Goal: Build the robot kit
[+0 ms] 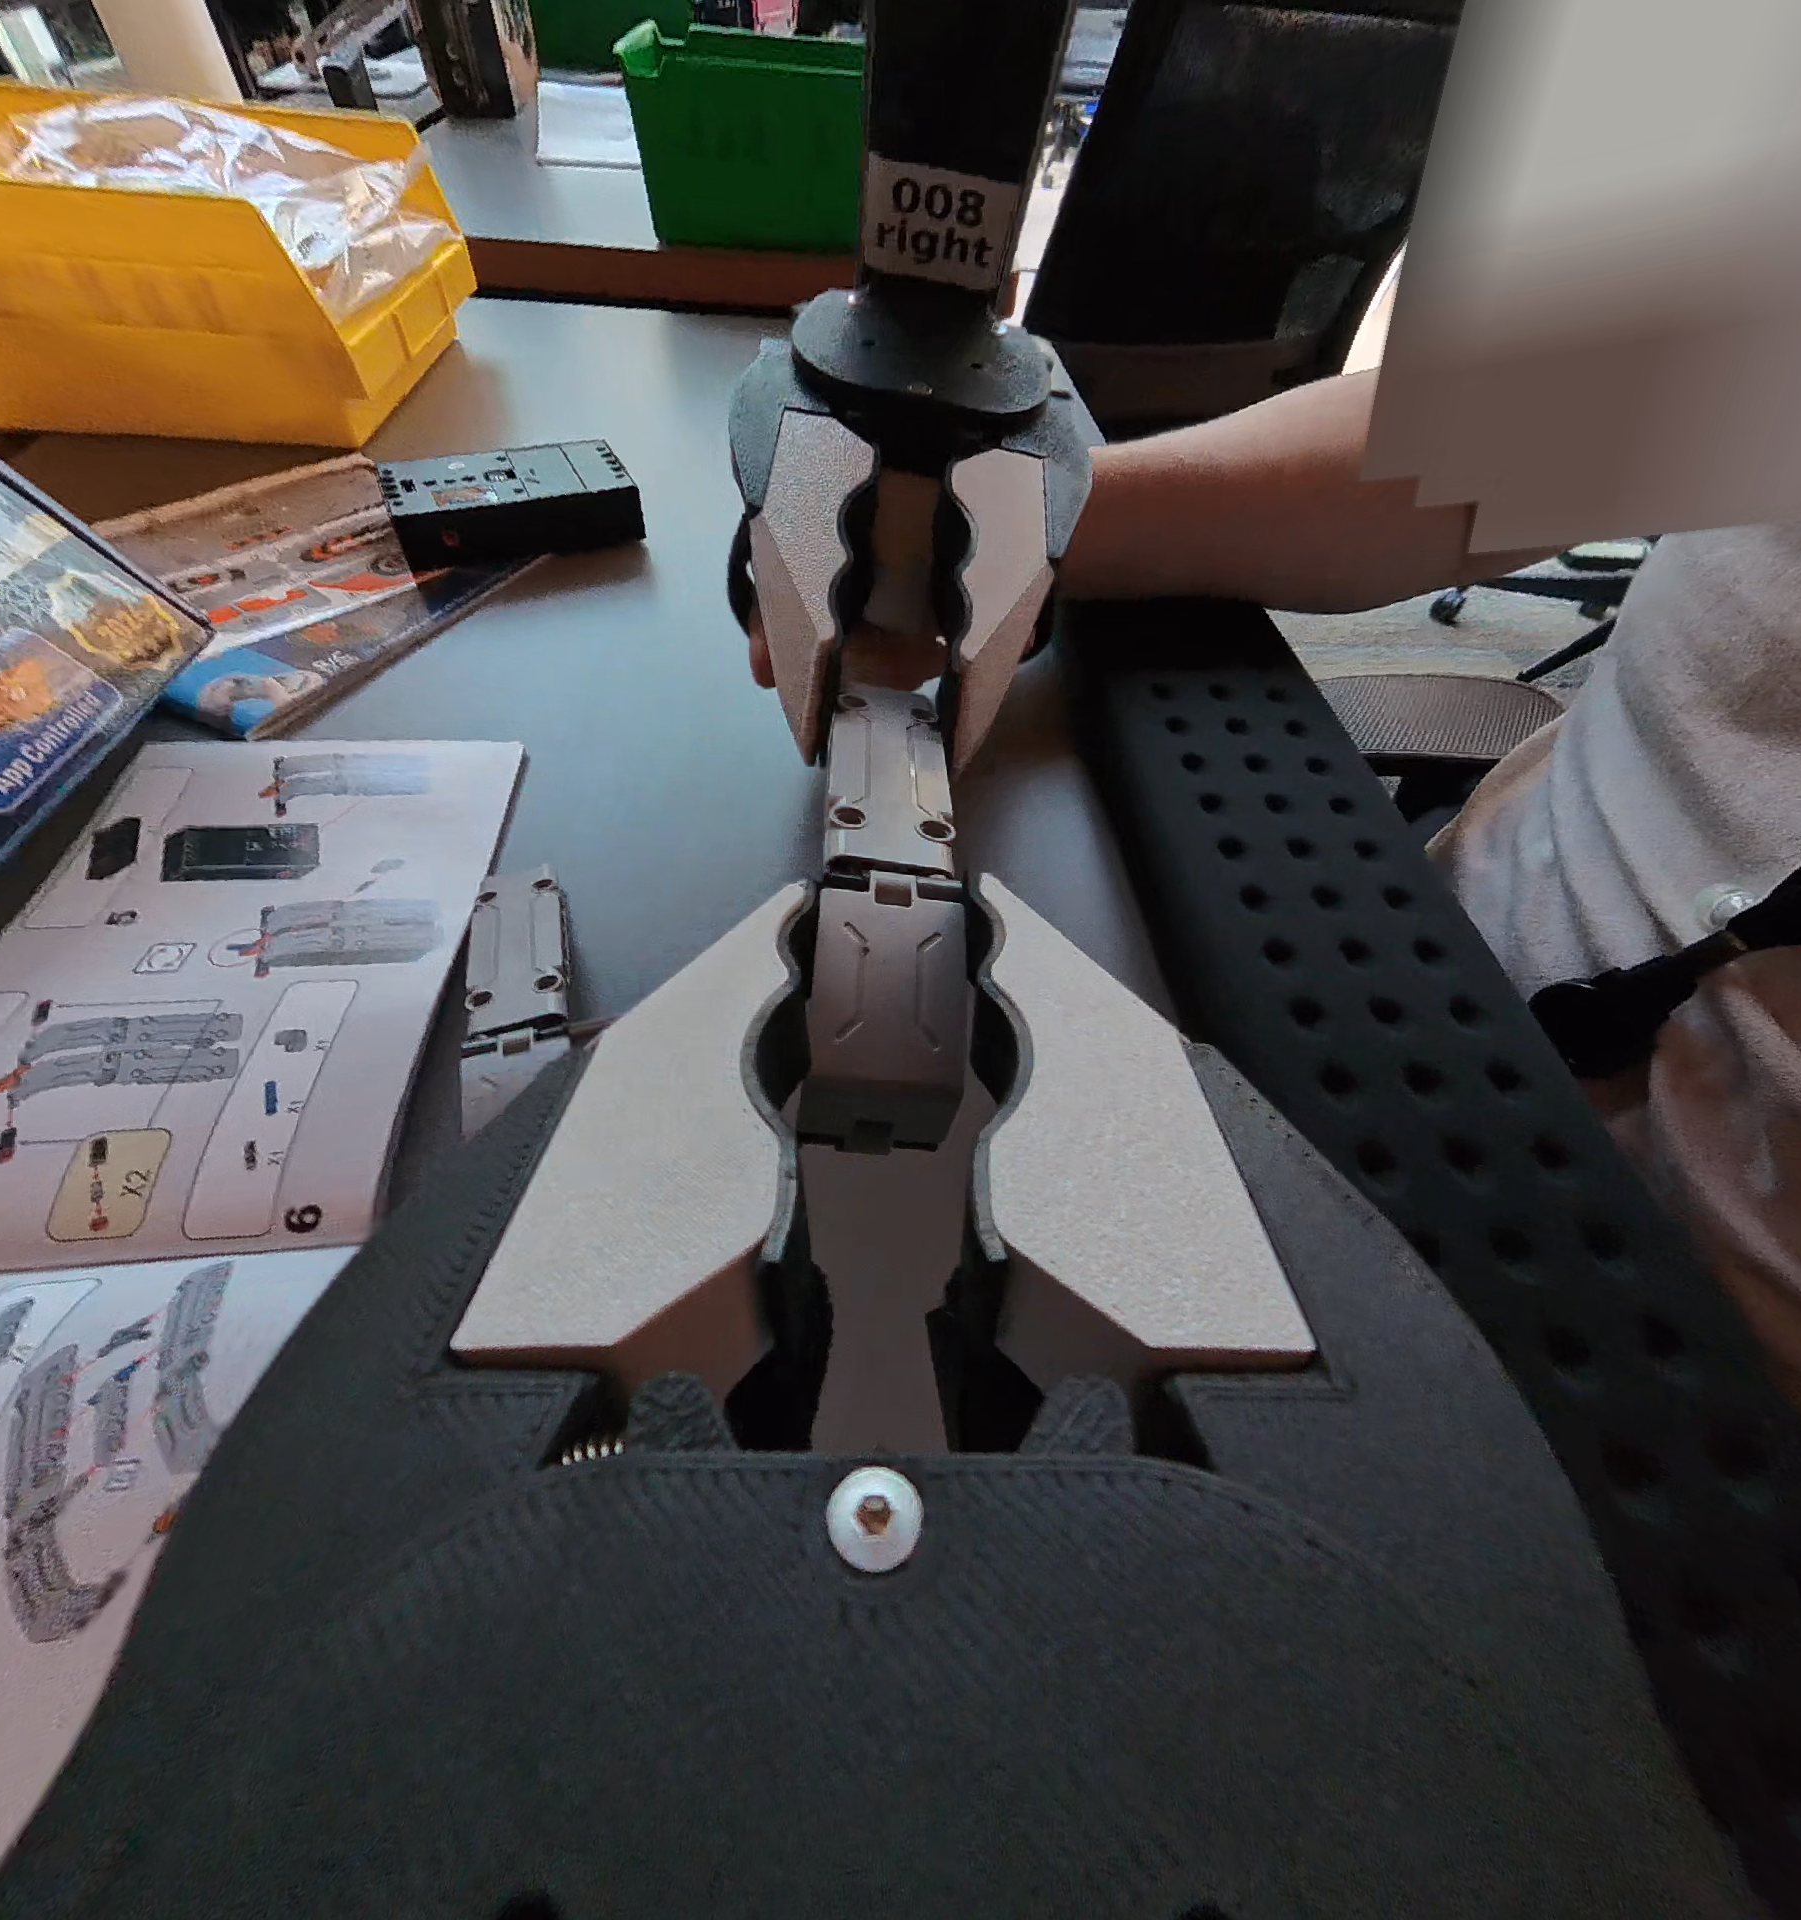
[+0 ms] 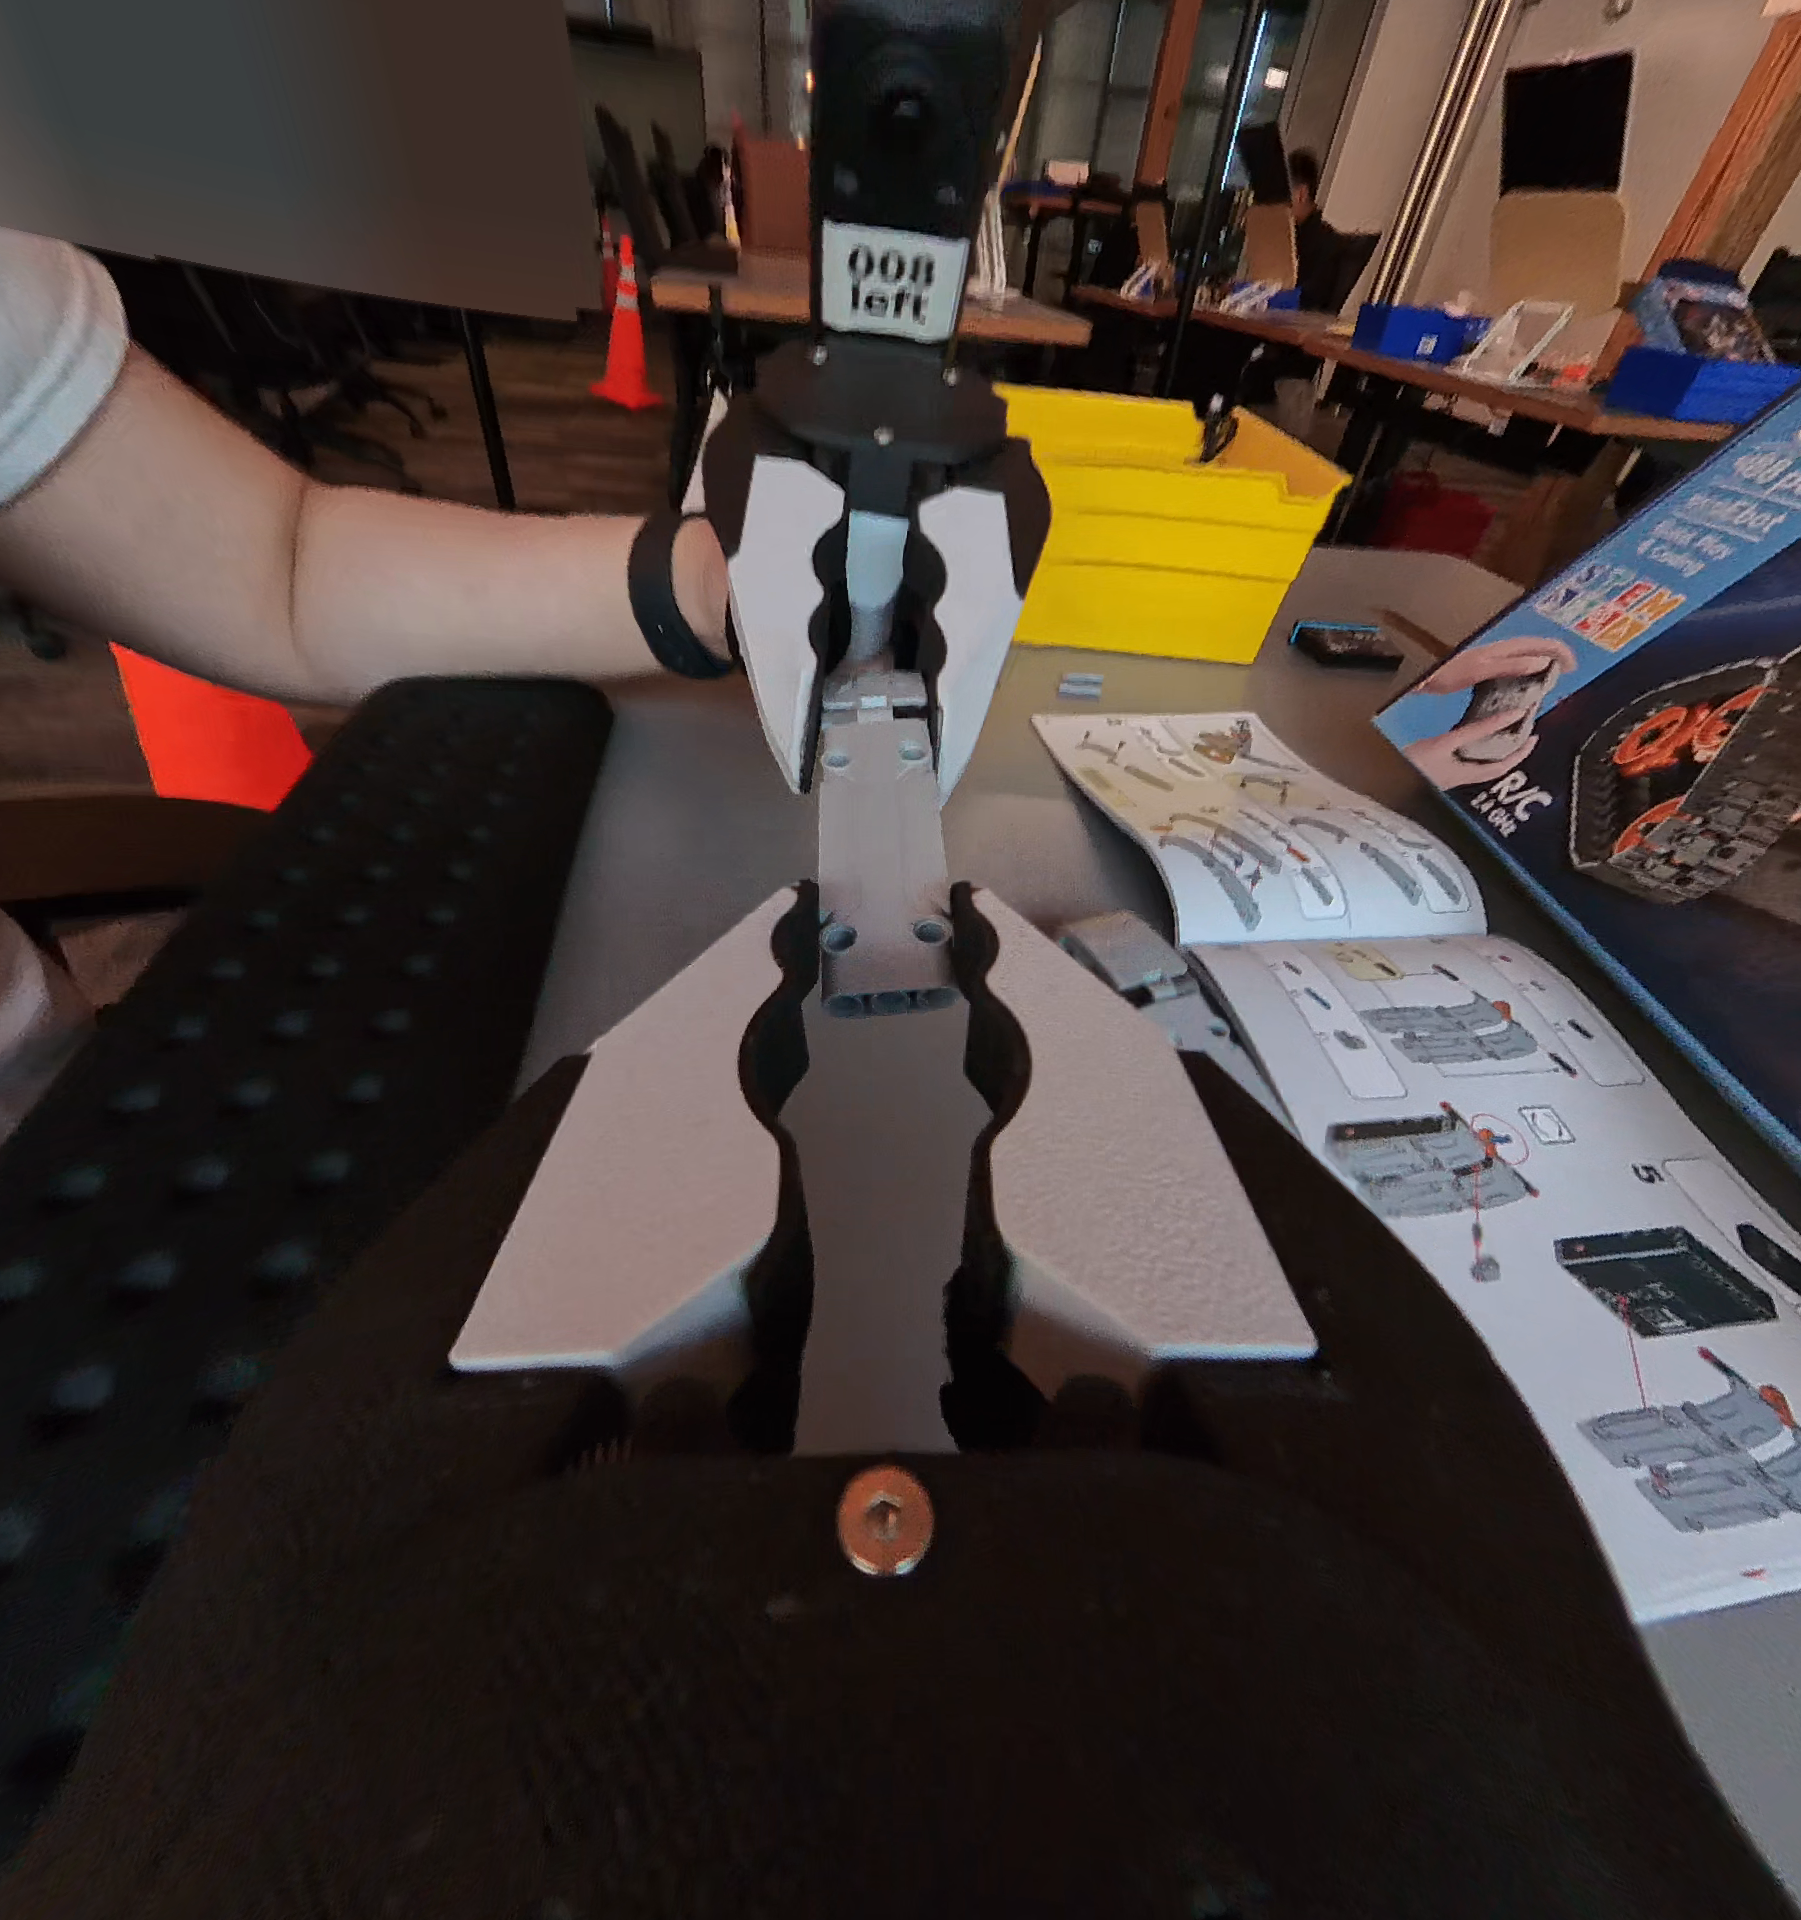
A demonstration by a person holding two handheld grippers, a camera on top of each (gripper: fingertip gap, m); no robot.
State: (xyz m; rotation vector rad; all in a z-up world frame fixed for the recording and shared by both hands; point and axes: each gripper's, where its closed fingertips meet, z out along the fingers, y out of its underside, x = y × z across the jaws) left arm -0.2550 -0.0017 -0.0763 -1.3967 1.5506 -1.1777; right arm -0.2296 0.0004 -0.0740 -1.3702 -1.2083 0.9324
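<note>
Both clamped, left gripper point(image 1: 883, 997) and right gripper point(image 2: 883, 935), on opposite ends of one grey motor block point(image 1: 888, 800) above the desk point(image 1: 626, 665).

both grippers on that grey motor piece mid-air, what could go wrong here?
1. The right gripper pinches only the end of the grey motor near its fingertips; it could slip out.
2. The left gripper holds the opposite end, so opposed pulling or twisting may stress the seam between the two halves.
3. If dropped, it may land on the open manual or the spare motor below.
</note>
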